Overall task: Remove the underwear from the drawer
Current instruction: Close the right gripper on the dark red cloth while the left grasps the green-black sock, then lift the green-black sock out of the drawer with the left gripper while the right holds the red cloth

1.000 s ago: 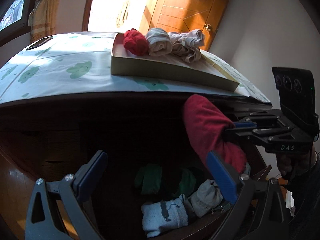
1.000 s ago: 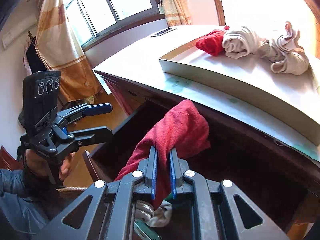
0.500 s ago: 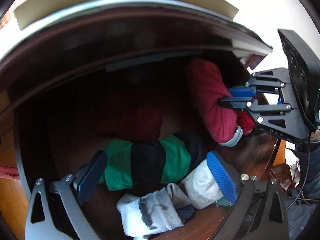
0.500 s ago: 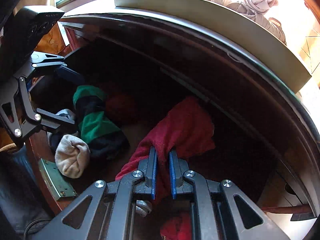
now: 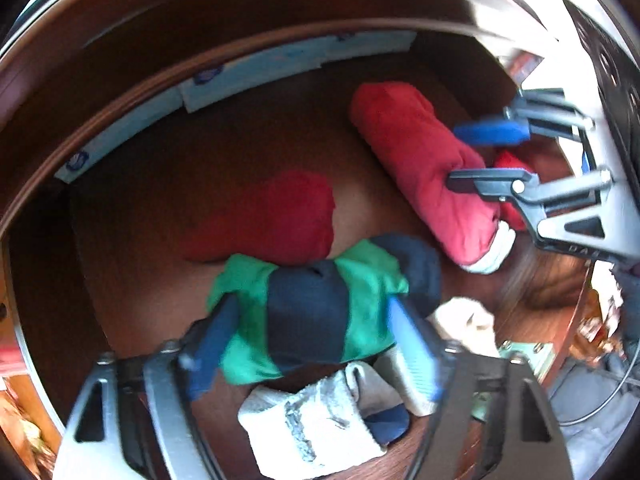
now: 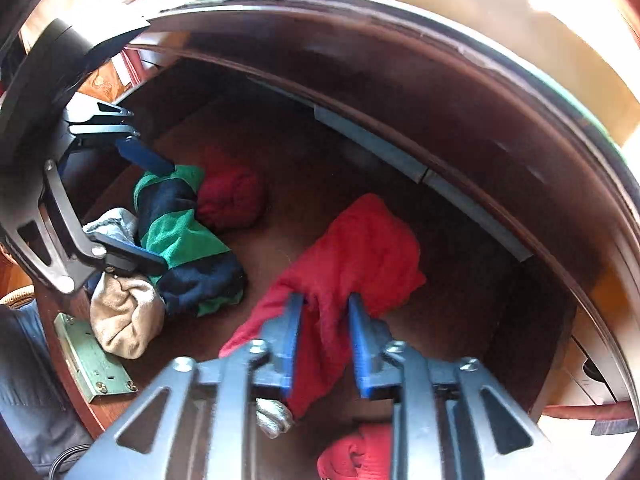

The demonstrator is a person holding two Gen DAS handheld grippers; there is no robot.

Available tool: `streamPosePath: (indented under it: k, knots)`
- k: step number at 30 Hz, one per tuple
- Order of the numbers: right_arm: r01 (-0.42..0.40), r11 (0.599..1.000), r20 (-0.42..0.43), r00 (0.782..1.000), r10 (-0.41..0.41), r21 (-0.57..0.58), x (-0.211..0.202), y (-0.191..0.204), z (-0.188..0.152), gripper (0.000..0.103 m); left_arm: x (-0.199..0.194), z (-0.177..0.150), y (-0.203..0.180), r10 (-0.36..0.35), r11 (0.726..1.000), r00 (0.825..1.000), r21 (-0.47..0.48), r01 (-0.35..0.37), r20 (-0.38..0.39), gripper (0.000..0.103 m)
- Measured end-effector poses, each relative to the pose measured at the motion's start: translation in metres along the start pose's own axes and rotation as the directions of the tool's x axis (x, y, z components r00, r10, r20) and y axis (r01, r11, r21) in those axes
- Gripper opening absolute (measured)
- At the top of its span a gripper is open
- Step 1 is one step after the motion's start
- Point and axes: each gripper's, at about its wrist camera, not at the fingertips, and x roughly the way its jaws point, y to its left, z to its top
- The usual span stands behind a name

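While both tools now reach down into the open wooden drawer (image 5: pixel 248 128), a second ago they hung above it with the desk top in sight. The red underwear (image 6: pixel 360 252), then clamped tight and lifted, now lies on the drawer floor: the right gripper (image 6: pixel 322 332) has just been opening, its jaws narrowly parted with the cloth loose between them. That looks like a release back into the drawer, so this piece is not yet out. The left gripper (image 5: pixel 312 332) has just been closing from wide and now brackets the green-and-navy roll (image 5: pixel 316 304), its pads at the cloth's ends; a firm grip I cannot confirm.
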Motion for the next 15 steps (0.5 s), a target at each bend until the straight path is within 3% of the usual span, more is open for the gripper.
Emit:
streamPosePath:
  k: [2,5,11,15]
  knots:
    - [-0.002,1.0,-0.018,1.0,0.002,-0.001,0.002,-0.001,0.001,0.041,-0.001,-0.002,-0.004,0.012,1.0,1.0,0.015,-0.012,0.013,0.05]
    - [-0.021,1.0,-0.05,0.999,0.021,0.006,0.008,-0.003,0.002,0.044,-0.005,-0.005,-0.007,-0.007,1.0,0.999,0.016,0.007,0.038,0.032]
    - [-0.076,0.997,-0.135,0.988,0.08,0.03,0.029,-0.011,0.011,0.044,-0.016,-0.019,0.002,-0.055,0.998,0.993,0.026,0.053,0.104,0.012]
    - [-0.134,0.988,-0.149,0.978,0.144,0.071,0.036,-0.027,0.006,0.042,-0.024,-0.028,0.0,-0.07,0.997,0.987,0.03,0.066,0.145,0.007]
